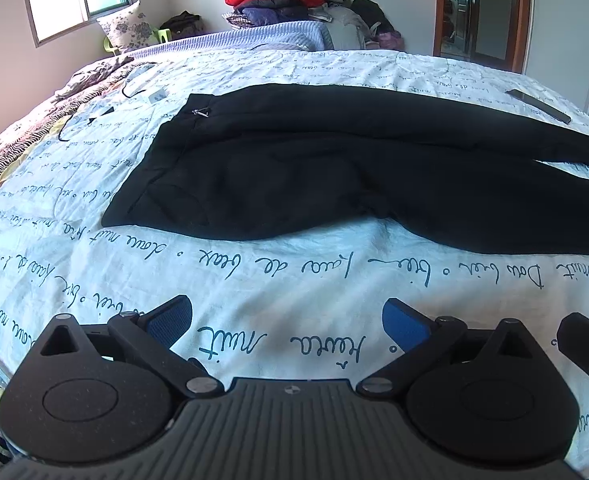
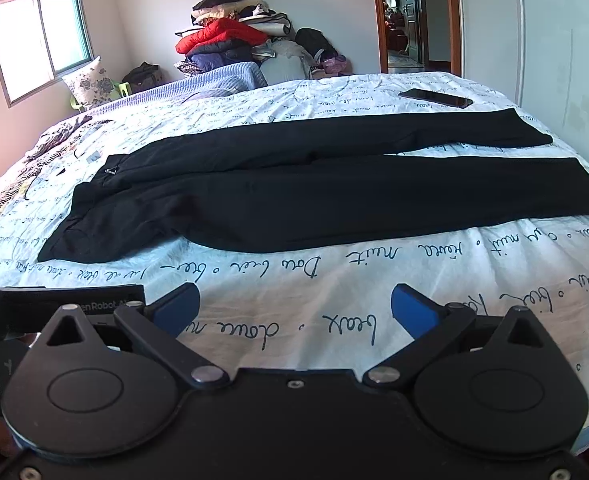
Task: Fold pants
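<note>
Two spread tools [image 1: 287,322] [image 2: 295,310], pants [image 2: 294,184] beyond, untouched

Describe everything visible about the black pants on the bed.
The black pants lie flat and unfolded on the white bedspread printed with script, waistband to the left, both legs running right and slightly apart at the cuffs. The fabric looks soft, matte and mildly wrinkled near the seat. A small metal clasp shows at the waistband. Nothing rests on them; a dark phone lies apart beyond the far leg. Neither gripper touches them.
</note>
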A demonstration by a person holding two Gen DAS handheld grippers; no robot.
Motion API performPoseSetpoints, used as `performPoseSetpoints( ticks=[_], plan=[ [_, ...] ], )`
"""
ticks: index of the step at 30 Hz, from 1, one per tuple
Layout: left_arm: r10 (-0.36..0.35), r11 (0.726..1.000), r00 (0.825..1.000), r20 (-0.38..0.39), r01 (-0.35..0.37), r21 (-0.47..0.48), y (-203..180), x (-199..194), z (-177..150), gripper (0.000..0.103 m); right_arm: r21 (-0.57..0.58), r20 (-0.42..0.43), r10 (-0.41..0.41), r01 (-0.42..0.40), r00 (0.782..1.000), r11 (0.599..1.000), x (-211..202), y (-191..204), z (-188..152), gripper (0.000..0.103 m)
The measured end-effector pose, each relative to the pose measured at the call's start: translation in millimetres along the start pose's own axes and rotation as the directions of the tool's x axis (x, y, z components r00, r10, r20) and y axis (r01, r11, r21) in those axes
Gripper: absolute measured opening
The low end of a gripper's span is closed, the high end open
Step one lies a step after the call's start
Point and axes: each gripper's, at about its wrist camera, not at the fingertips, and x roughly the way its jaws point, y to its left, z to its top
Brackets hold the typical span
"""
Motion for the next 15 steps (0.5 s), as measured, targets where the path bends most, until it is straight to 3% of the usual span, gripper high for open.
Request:
performPoseSetpoints(
  ticks=[15],
  plan=[
    [0.003, 1.0, 1.0, 0.001, -0.003, 0.014, -4.3, 0.5, -1.4, 0.102, 0.0, -0.008, 0.005, -0.005, 1.0, 1.0, 2.8, -3.6, -0.9, 0.103]
  ],
)
